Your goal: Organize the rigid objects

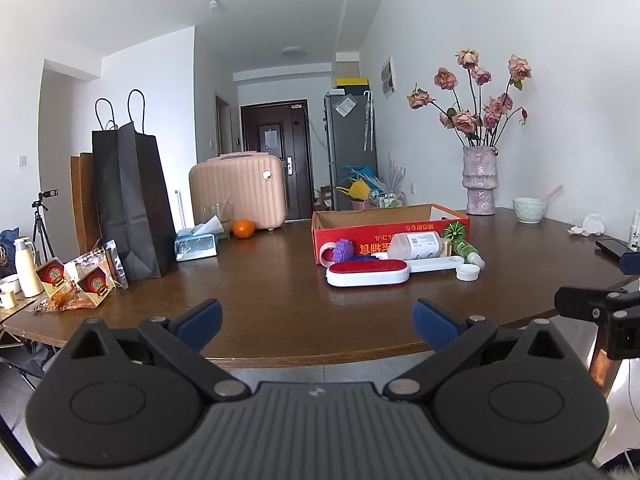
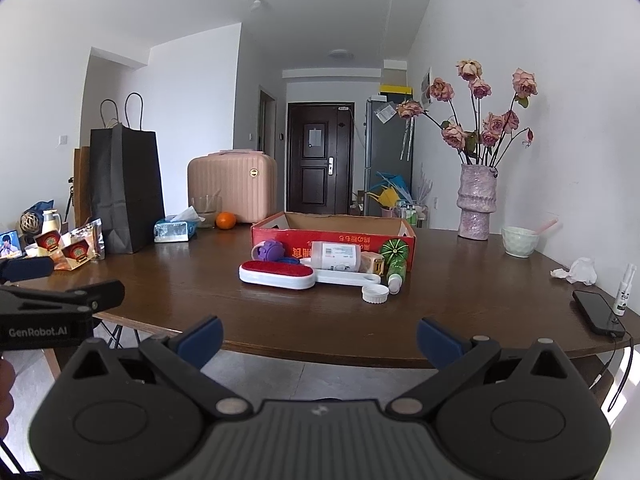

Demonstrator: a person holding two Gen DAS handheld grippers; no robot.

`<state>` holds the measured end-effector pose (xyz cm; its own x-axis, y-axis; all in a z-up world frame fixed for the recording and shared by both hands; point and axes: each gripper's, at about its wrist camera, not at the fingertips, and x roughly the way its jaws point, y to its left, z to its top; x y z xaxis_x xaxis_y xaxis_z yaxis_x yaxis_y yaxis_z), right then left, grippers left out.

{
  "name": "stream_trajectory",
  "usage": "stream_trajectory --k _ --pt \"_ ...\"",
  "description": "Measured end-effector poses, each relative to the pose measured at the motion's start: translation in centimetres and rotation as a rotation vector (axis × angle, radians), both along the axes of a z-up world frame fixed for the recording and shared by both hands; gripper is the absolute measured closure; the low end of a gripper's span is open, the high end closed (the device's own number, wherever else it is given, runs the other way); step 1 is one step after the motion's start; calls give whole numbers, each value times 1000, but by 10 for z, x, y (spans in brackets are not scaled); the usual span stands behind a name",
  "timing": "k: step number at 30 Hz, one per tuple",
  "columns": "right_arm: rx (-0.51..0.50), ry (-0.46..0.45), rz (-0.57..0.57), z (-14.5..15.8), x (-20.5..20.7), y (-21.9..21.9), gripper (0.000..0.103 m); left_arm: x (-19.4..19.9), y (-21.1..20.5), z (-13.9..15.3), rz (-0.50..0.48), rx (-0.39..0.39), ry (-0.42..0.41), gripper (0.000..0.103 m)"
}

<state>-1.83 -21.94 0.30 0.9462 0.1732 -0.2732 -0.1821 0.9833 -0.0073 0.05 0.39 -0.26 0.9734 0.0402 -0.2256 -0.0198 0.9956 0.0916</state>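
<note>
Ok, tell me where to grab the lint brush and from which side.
Grip the lint brush across its narrow white handle, coming from above. It lies flat on the table, and the handle looks thinner than the wide red head, so open fingers should span it.

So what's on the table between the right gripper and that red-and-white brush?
Nothing: only bare brown wooden table separates the open right gripper from the red-and-white brush, seen in the right wrist view.

Bright, even daylight. Soft glare streaks the table [image 1: 280, 280]. Fisheye bends the edges; corners go dark.
</note>
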Motion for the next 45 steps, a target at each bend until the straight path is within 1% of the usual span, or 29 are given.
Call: stream_trajectory --k 4,9,13,16,19,23,30,36,39,41,45 --pt "0 16 -3 -3 2 1 0 0 0 -2 6 7 7 0" --pt "29 23 3 -3 8 -2 0 -4 -4 -3 11 41 -24 0" --pt "34 32 -2 -6 9 -1 0 -2 -1 -4 10 26 -5 0" --pt "8 38 9 -9 8 3 0 0 0 -5 18 13 6 0" --pt "-1 25 7 -7 6 3 0 -1 -4 -5 7 21 3 0" --pt "18 30 -9 -7 7 -2 0 -3 -6 -6 -6 30 3 0" --pt "6 33 -1 -9 6 2 0 1 -2 -6 1 19 19 0" --pt "12 30 -6 -9 6 1 0 -1 -5 -7 -7 32 2 0" --pt "17 12 -9 -9 5 1 0 0 -5 -7 -12 38 12 0" --pt "17 -8 -15 -14 7 1 0 4 -6 -6 -21 62 30 0" --pt "15 -12 -14 -18 19 3 0 17 -5 -7 0 68 55 0"
